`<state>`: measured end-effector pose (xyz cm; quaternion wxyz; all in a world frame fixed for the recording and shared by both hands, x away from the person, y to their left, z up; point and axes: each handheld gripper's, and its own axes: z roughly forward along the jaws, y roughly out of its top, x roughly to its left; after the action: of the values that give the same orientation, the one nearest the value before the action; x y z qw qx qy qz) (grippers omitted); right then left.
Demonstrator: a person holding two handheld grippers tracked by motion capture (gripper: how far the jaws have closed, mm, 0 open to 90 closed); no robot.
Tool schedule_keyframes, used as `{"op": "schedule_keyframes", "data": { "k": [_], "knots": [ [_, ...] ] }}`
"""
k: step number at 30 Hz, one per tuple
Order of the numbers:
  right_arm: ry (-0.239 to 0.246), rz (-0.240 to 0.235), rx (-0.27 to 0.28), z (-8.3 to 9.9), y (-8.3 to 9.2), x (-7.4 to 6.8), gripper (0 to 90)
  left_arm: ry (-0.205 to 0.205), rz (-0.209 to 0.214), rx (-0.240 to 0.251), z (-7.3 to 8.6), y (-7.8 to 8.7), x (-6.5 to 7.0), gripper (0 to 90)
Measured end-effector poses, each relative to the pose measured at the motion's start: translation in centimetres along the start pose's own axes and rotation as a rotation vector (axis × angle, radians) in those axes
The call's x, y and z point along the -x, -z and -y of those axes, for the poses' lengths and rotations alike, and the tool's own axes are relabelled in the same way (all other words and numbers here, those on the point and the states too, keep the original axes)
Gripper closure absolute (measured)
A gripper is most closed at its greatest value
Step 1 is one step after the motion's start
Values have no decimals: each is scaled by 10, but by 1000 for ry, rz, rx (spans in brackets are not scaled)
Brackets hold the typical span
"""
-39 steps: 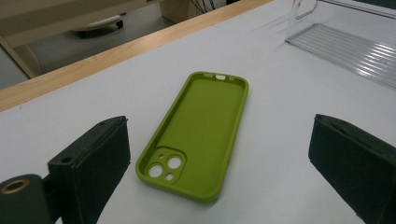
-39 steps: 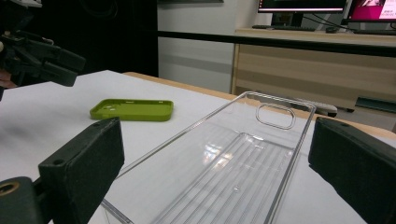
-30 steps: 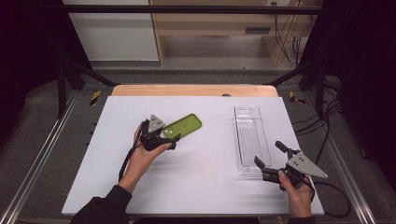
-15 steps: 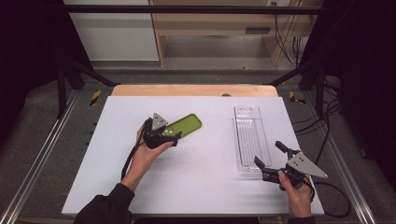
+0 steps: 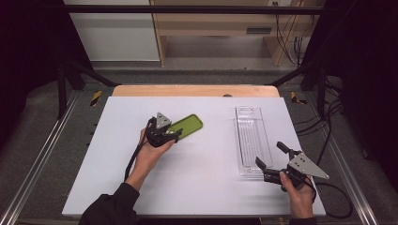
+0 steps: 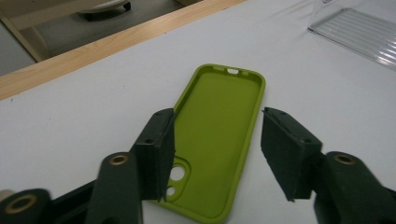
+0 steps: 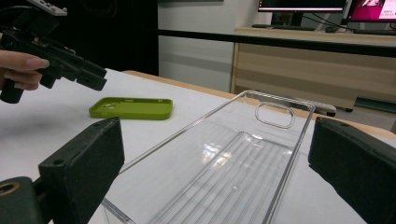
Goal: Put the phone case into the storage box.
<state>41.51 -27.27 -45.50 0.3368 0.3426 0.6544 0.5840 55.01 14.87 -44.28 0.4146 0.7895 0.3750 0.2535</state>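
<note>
High view: I see the left gripper (image 5: 174,134) over the near end of a green phone case (image 5: 187,126) lying open side up on the white table (image 5: 197,187). Left gripper view: its jaws are spread, one on each side of the case's camera-hole end, not touching it as far as I can tell. The case (image 6: 219,135) runs straight ahead from between the jaws.

Right gripper (image 5: 272,159) sits at the near end of a clear plastic tray (image 5: 251,138), jaws wide apart. Right gripper view: the tray (image 7: 233,177) lies between the jaws and stretches ahead; no contact visible. The case (image 7: 131,108) is off to that gripper's left, with the left gripper (image 7: 88,77) hanging above it.
</note>
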Motion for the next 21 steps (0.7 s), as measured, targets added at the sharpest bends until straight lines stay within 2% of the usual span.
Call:
{"op": "schedule_keyframes", "data": {
  "k": [2, 3, 7, 11, 16, 21],
  "knots": [
    [0, 1, 0, 0, 0, 0, 38, 11, 3, 2, 0, 0, 0, 521],
    [-1, 1, 0, 0, 0, 0, 38, 14, 3, -3, 0, 0, -1, 576],
    [0, 2, 0, 0, 0, 0, 38, 30, 13, -17, 1, -2, -2, 668],
    [-1, 2, 1, 0, 0, 0, 38, 36, 14, -35, 2, -4, -3, 721],
    [0, 1, 2, 0, 0, 1, 38, 70, 22, -48, 4, -7, -5, 827],
    [0, 2, 2, 0, 0, 1, 39, 75, 27, -60, 5, -9, -4, 885]
  ]
}}
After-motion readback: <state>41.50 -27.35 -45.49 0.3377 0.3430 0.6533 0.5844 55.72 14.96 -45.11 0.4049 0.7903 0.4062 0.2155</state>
